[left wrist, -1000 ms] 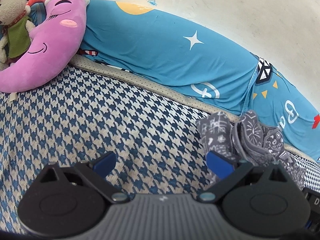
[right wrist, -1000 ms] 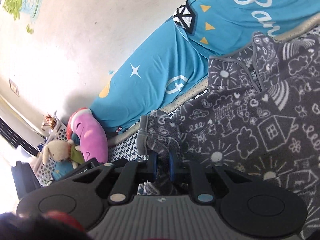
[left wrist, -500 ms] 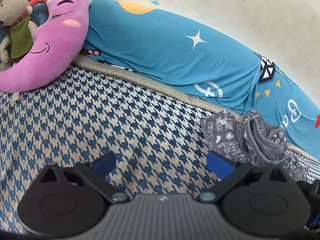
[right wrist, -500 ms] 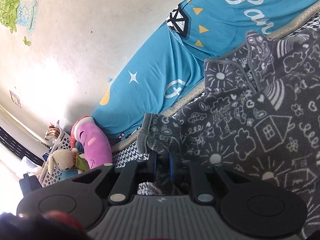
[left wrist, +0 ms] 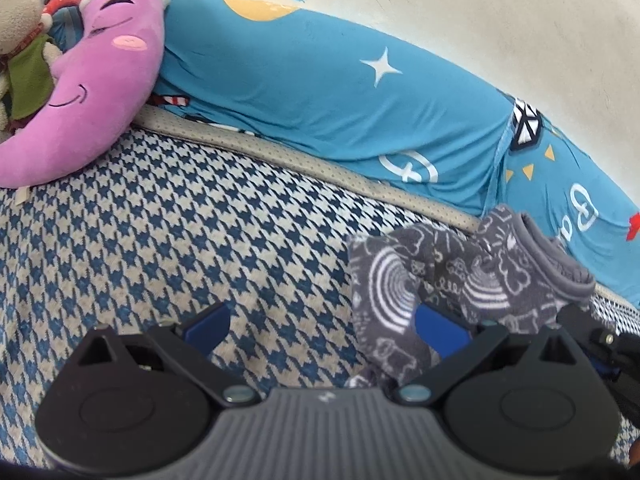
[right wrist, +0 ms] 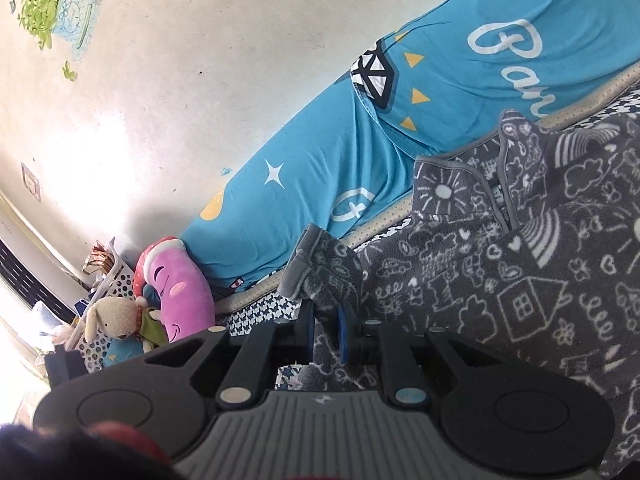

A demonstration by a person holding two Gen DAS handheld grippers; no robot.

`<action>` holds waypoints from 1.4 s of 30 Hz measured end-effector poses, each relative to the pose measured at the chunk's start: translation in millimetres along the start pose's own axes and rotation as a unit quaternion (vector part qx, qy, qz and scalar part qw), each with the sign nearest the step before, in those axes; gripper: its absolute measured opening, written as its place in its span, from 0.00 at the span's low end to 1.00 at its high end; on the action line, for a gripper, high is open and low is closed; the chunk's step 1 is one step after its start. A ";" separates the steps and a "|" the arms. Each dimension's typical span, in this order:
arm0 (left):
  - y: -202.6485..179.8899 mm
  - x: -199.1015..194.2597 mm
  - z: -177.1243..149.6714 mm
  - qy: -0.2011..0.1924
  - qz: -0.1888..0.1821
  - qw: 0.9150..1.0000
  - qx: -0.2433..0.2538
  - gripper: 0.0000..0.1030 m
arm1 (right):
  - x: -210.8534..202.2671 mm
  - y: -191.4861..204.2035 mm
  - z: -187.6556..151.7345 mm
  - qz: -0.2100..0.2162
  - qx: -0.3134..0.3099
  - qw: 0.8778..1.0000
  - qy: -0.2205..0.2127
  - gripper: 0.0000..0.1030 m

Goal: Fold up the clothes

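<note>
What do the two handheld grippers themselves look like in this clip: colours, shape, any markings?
Both look alike. The left gripper and right gripper each have a ribbed grey body with a small pale logo, two rounded black housings, black linkage arms with silver pivot pins, and blue pads on the fingers. No cables or sleeves show clearly.

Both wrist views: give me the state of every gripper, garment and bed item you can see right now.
left gripper: open, holding nothing.
right gripper: shut on the sleeve.
sleeve: bunched, lifted.
grey fleece jacket: spread on the bed, collar zip partly open.
houndstooth blanket: lying flat.
blue bolster: lying along the wall.
moon pillow: leaning on the bolster.
</note>
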State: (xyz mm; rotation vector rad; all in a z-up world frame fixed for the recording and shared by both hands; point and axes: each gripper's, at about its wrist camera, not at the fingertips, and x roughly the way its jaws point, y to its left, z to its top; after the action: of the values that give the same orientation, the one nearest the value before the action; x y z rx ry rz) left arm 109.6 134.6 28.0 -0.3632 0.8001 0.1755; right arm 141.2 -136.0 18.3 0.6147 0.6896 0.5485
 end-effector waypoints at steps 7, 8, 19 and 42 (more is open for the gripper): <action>-24.6 9.2 -16.3 0.014 -0.007 0.998 0.056 1.00 | -2.9 -1.7 1.6 -0.004 0.001 1.000 -0.004 0.14; -28.1 9.6 -18.4 0.012 -0.004 0.998 0.066 1.00 | -3.5 -2.1 2.0 -0.004 0.002 1.000 -0.004 0.14; -12.4 38.3 -18.5 0.025 0.080 0.994 0.067 1.00 | -4.4 3.7 -0.8 0.016 -0.019 1.000 0.009 0.13; 5.3 -8.9 17.7 -0.056 0.071 0.996 -0.023 1.00 | 12.2 25.4 -33.3 -0.021 -0.120 0.986 0.112 0.25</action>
State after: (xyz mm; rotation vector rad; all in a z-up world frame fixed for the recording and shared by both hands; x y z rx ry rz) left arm 113.7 146.1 44.5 -0.3365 0.7126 0.3448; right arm 118.7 -99.5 10.1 0.3151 0.8304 0.6571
